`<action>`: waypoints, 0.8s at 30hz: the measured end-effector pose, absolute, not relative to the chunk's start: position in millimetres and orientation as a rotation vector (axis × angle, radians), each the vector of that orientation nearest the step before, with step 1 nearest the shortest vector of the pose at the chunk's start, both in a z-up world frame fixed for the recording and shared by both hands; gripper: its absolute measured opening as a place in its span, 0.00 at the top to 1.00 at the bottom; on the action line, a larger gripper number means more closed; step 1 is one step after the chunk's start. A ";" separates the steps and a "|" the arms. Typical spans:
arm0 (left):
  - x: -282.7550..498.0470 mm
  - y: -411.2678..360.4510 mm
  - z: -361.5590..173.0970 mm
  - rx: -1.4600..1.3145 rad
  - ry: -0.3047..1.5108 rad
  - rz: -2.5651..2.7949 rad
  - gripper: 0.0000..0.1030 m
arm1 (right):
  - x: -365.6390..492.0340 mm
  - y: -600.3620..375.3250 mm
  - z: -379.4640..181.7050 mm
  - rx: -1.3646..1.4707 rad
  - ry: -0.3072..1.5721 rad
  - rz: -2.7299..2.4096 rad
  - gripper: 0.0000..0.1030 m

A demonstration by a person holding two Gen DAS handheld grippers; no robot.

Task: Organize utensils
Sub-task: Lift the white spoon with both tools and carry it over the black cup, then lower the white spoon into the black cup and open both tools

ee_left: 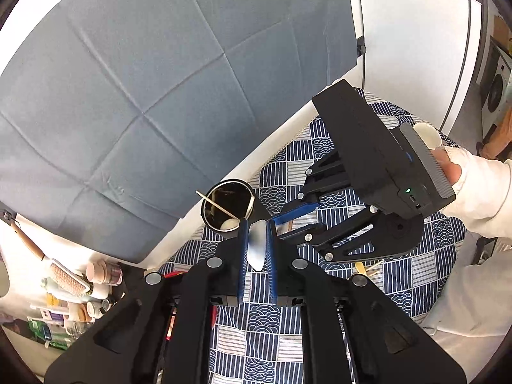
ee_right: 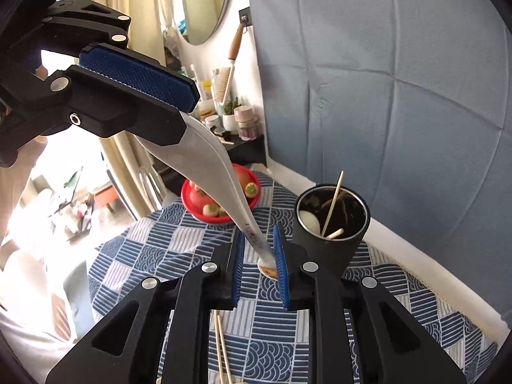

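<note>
A long metal spoon (ee_right: 220, 176) hangs in the air between both grippers. My left gripper (ee_left: 257, 249) is shut on its wide handle end (ee_left: 257, 246); it shows from outside in the right wrist view (ee_right: 179, 121). My right gripper (ee_right: 259, 262) has its jaws around the spoon's bowl end (ee_right: 267, 267), one pad touching it; it also shows in the left wrist view (ee_left: 288, 220). A black utensil cup (ee_right: 329, 224) stands just right of the spoon, holding a white spoon (ee_right: 309, 220) and wooden sticks (ee_right: 332, 204). The cup also shows in the left wrist view (ee_left: 227, 204).
A blue patterned cloth (ee_right: 160, 240) covers the table. A red bowl of fruit (ee_right: 188, 198) sits behind the spoon. Chopsticks (ee_right: 222, 348) lie on the cloth under my right gripper. A grey-blue backdrop (ee_right: 400, 80) stands behind the cup. Toiletries (ee_left: 83, 284) crowd a shelf at the left.
</note>
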State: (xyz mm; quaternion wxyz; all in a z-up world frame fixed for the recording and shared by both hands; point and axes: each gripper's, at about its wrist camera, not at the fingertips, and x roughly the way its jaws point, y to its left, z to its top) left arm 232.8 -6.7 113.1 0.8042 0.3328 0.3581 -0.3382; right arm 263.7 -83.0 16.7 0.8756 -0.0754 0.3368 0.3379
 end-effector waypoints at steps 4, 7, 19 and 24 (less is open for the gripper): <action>247.0 -7.8 123.2 0.723 0.726 -0.746 0.88 | 281.1 -79.0 28.1 -0.171 0.686 0.661 0.84; 258.2 -8.2 125.7 0.715 0.706 -0.775 0.87 | 294.7 -78.0 30.8 -0.168 0.677 0.633 0.84; 315.6 -7.7 98.6 0.692 0.729 -0.857 0.86 | 346.2 -79.0 0.9 -0.102 0.739 0.561 0.85; 332.8 -8.6 83.6 0.668 0.759 -0.873 0.86 | 359.1 -77.6 -15.3 -0.086 0.780 0.538 0.85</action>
